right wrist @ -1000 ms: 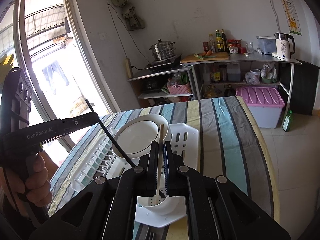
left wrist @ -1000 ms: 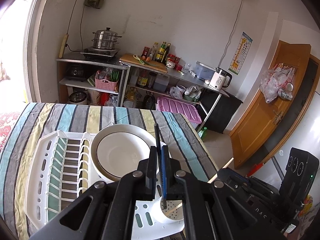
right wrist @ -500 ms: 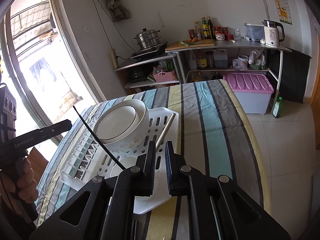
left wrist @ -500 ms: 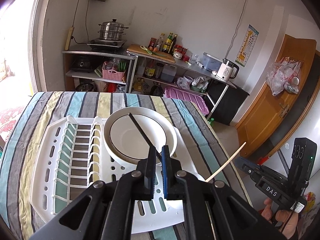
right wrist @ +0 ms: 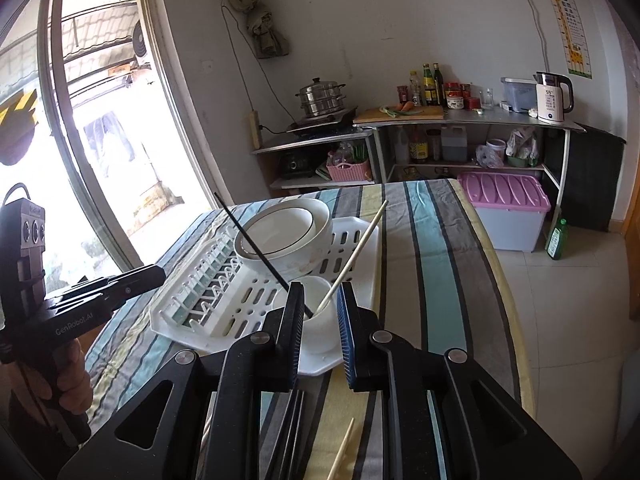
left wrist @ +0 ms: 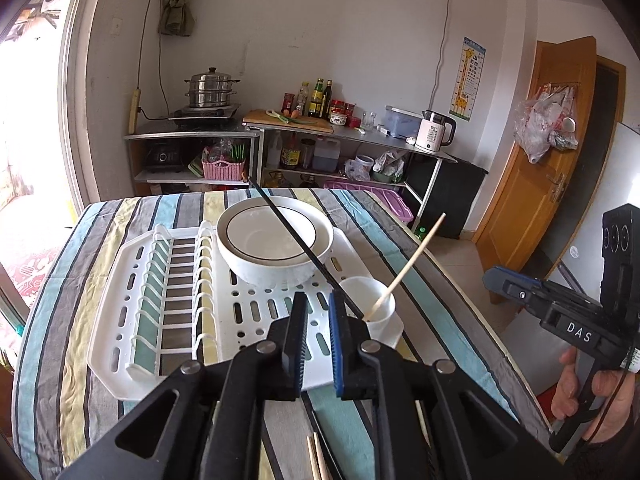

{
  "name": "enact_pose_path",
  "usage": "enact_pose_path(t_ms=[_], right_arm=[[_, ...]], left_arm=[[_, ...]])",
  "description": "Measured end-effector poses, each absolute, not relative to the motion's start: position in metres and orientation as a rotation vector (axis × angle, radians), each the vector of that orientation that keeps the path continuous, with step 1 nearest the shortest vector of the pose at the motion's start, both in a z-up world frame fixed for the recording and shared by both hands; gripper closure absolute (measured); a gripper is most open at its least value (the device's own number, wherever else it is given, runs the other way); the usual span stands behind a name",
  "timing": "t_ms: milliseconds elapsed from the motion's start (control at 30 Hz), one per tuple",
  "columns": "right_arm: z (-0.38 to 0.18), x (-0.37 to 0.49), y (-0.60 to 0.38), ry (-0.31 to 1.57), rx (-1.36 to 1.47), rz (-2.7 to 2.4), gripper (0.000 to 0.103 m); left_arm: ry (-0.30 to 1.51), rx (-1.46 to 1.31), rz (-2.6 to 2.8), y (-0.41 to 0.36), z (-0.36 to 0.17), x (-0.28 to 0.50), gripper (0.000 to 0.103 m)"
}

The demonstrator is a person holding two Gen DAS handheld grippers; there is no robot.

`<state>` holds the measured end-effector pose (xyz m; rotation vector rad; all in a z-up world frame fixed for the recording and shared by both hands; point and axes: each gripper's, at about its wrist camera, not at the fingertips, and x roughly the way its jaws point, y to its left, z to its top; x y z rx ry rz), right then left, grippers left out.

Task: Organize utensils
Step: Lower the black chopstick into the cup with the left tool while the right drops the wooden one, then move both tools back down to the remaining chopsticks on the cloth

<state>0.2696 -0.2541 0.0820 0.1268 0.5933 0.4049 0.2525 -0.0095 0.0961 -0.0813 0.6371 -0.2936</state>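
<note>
From my left wrist camera I get the wooden door (left wrist: 548, 168) and the plastic bags (left wrist: 546, 128) hanging on it at the right edge of the frame, plus the right gripper's body held in a hand (left wrist: 592, 396) at lower right. My right wrist camera gives me instead the big window (right wrist: 80, 128) across the left of the frame, the pink-lidded storage box (right wrist: 504, 208) on the floor at right, and the left gripper's body in a hand (right wrist: 70, 376) at lower left.

The white drying rack (left wrist: 120, 344) sits on the striped tablecloth (left wrist: 60, 280). The plate slots on its left side are bare. Right of them stands a stack of white bowls (left wrist: 276, 240) with a dark rim line. At the rack's near right corner is the white utensil cup (left wrist: 368, 304), and in it stand the black chopstick (left wrist: 288, 232), leaning toward the upper left across the bowls, and the pale wooden chopstick (left wrist: 412, 260), leaning toward the upper right.

The left gripper (left wrist: 318, 328) has just been opening; its jaws stand a little apart with nothing between them. The right gripper (right wrist: 322, 320) has likewise just been opening, a narrow gap, nothing pinched; the cup shows behind the gap. More chopsticks (right wrist: 340, 456) lie on the cloth at the bottom of the frame.
</note>
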Motion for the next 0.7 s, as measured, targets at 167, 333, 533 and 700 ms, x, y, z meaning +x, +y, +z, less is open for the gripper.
enact_pose_path(t_ms=[167, 333, 533, 700], right_arm=[[0.079, 0.226, -0.25, 0.576, 0.111, 0.419, 0.085], [0.072, 0.19, -0.246, 0.567, 0.079, 0.424, 0.085], [0.054, 0.162, -0.248, 0.588, 0.082, 0.433, 0.085], [0.041, 0.151, -0.25, 0.612, 0.083, 0.435, 0.085]], left_arm=[[0.618, -0.033, -0.296, -0.009, 0.088, 0.208, 0.088], [0.638, -0.04, -0.309, -0.007, 0.075, 0.175, 0.088], [0.672, -0.054, -0.298, -0.001, 0.049, 0.138, 0.088], [0.693, -0.064, -0.287, 0.004, 0.034, 0.125, 0.088]])
